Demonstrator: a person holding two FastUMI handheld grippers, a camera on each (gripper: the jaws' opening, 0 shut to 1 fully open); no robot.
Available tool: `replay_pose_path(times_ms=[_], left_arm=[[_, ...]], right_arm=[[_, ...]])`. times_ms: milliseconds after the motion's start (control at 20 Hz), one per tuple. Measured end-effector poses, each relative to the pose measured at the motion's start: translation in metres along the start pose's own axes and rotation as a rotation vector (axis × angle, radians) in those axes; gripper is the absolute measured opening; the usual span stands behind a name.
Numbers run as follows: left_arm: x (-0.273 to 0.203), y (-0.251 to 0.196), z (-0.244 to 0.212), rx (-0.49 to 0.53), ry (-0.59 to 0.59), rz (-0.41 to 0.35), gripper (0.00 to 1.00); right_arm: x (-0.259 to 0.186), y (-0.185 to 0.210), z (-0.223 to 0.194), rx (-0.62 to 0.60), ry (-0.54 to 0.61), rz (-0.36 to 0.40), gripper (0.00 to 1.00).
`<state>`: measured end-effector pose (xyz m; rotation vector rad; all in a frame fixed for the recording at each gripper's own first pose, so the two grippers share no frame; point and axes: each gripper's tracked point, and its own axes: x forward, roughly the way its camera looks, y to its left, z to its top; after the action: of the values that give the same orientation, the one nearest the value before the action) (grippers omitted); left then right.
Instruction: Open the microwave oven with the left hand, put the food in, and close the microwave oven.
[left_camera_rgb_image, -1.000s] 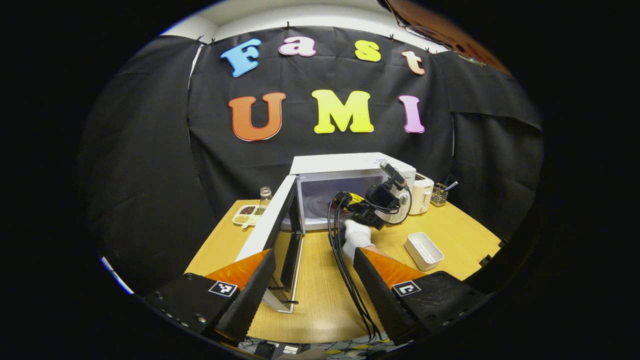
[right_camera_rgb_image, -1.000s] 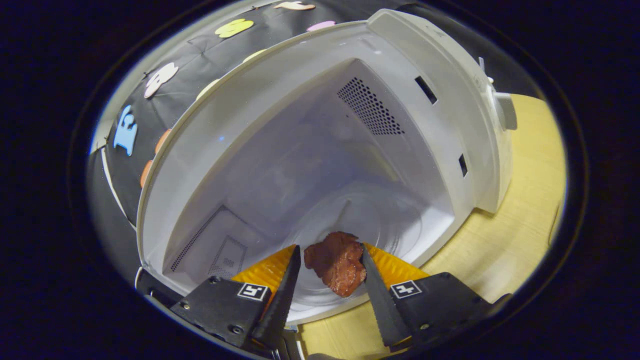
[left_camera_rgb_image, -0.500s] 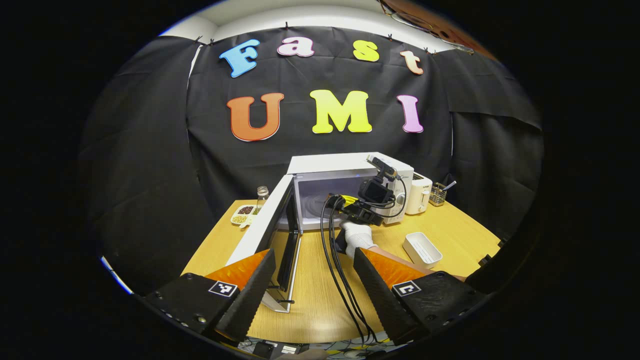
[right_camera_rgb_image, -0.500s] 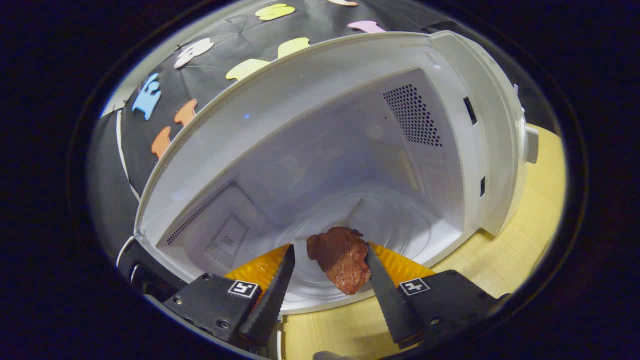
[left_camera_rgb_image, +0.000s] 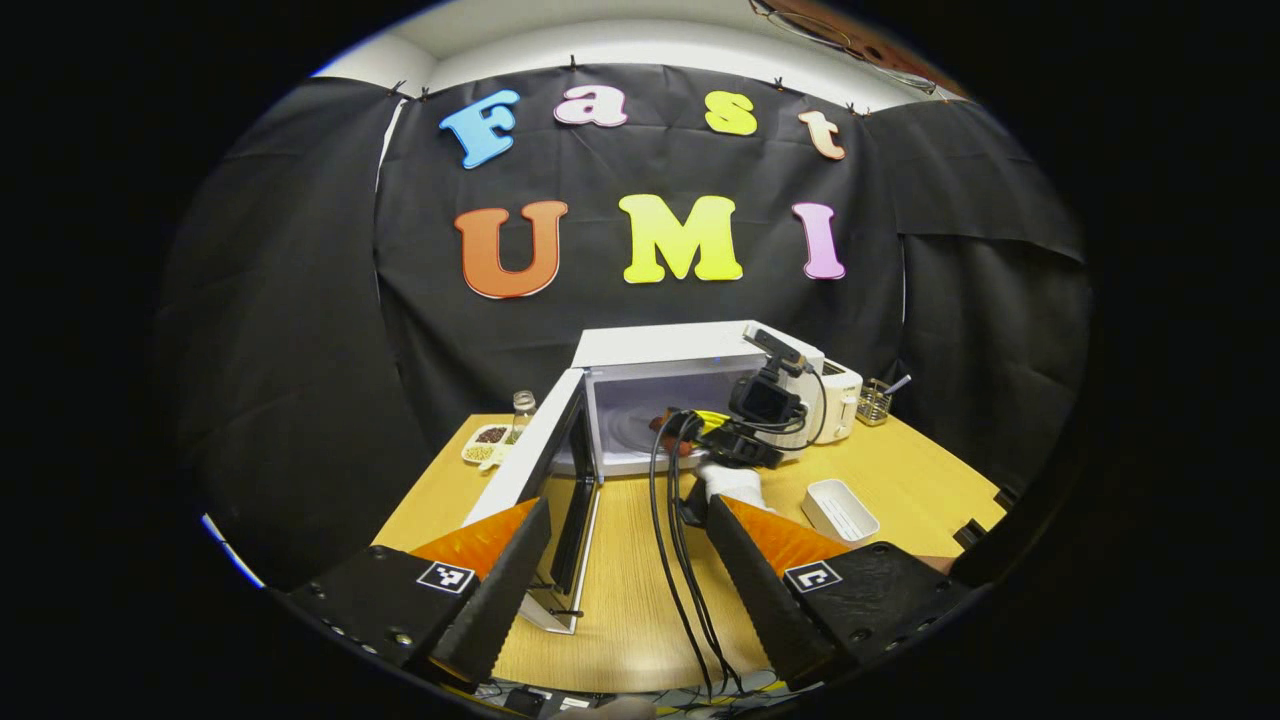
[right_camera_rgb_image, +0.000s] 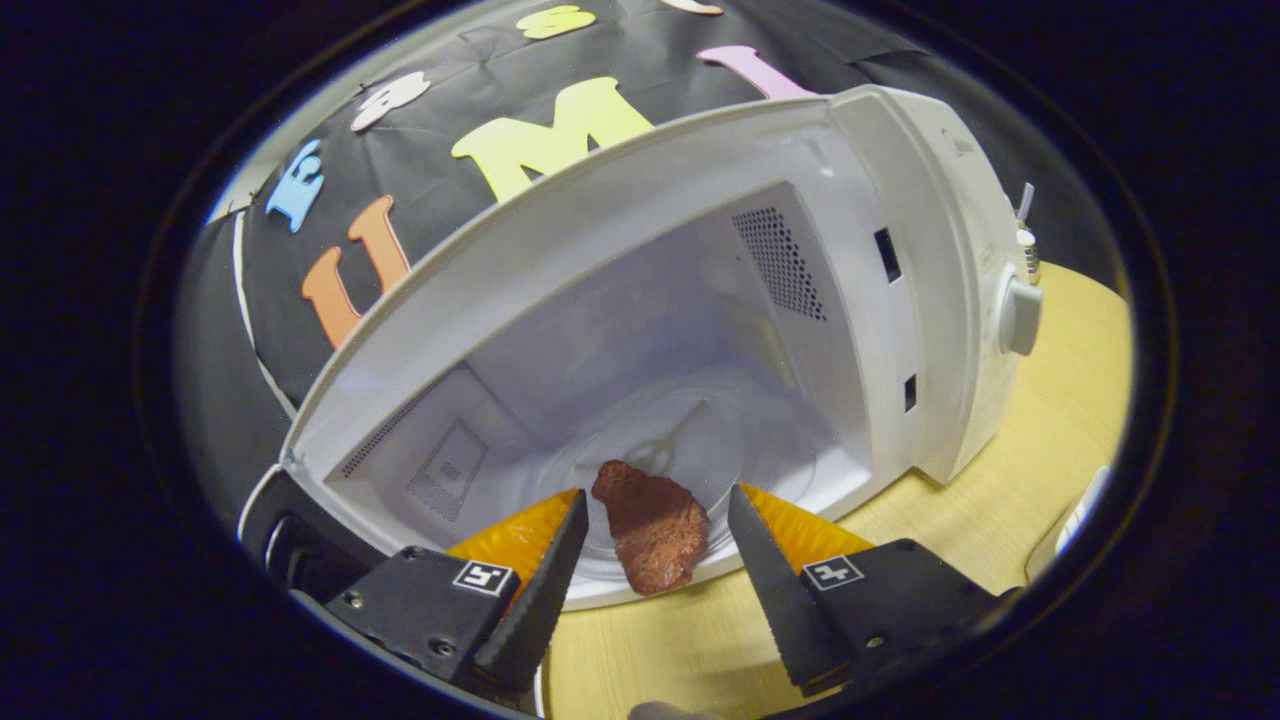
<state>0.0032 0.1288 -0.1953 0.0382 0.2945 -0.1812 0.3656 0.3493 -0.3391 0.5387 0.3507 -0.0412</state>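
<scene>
With food (right_camera_rgb_image: 650, 530) lying free between spread right gripper (right_camera_rgb_image: 655, 545) fingers on turntable (right_camera_rgb_image: 760, 470), withdraw toward 6 o'clock; keep spread, empty left gripper (left_camera_rgb_image: 625, 555) by door (left_camera_rgb_image: 545, 470) at 9 o'clock.

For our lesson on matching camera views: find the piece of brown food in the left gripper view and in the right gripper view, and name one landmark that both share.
Left gripper view: the brown food is a small spot at centre, inside the open microwave, just left of the right gripper.
Right gripper view: it lies low at centre on the glass turntable, between the open fingers.
Shared landmark: the microwave's white cavity.
</scene>
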Motion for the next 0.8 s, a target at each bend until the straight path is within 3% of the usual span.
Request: replay_pose_path(times_ms=[50, 100, 150, 200, 250, 350, 650, 700, 750, 800], left_arm=[[-0.001, 0.001, 0.005, 0.000, -0.005, 0.002, 0.97], [-0.003, 0.003, 0.011, 0.004, -0.019, 0.010, 0.97], [-0.006, 0.006, 0.017, 0.007, -0.031, 0.015, 0.97], [-0.008, 0.011, 0.021, 0.011, -0.043, 0.023, 0.96], [-0.011, 0.016, 0.025, 0.012, -0.044, 0.031, 0.96], [-0.019, 0.025, 0.033, 0.012, -0.057, 0.038, 0.96], [-0.035, 0.075, 0.035, 0.016, -0.098, 0.144, 0.96], [-0.037, 0.084, 0.032, 0.017, -0.104, 0.168, 0.96], [-0.038, 0.095, 0.032, 0.022, -0.113, 0.187, 0.96], [-0.039, 0.105, 0.030, 0.025, -0.118, 0.208, 0.96]], right_arm=[[-0.014, 0.001, 0.005, -0.004, 0.008, 0.007, 0.80], [-0.031, 0.000, 0.011, -0.018, 0.018, 0.014, 0.81], [-0.047, -0.001, 0.018, -0.033, 0.029, 0.016, 0.92], [-0.066, -0.005, 0.024, -0.055, 0.039, 0.007, 0.82], [-0.084, -0.008, 0.032, -0.093, 0.042, 0.007, 0.94], [-0.126, -0.022, 0.055, -0.178, 0.043, -0.014, 0.95], [-0.231, -0.073, 0.135, -0.263, -0.003, -0.057, 1.00], [-0.246, -0.083, 0.148, -0.277, -0.012, -0.063, 0.89], [-0.261, -0.095, 0.162, -0.297, -0.025, -0.082, 1.00], [-0.277, -0.106, 0.176, -0.321, -0.037, -0.099, 1.00]])
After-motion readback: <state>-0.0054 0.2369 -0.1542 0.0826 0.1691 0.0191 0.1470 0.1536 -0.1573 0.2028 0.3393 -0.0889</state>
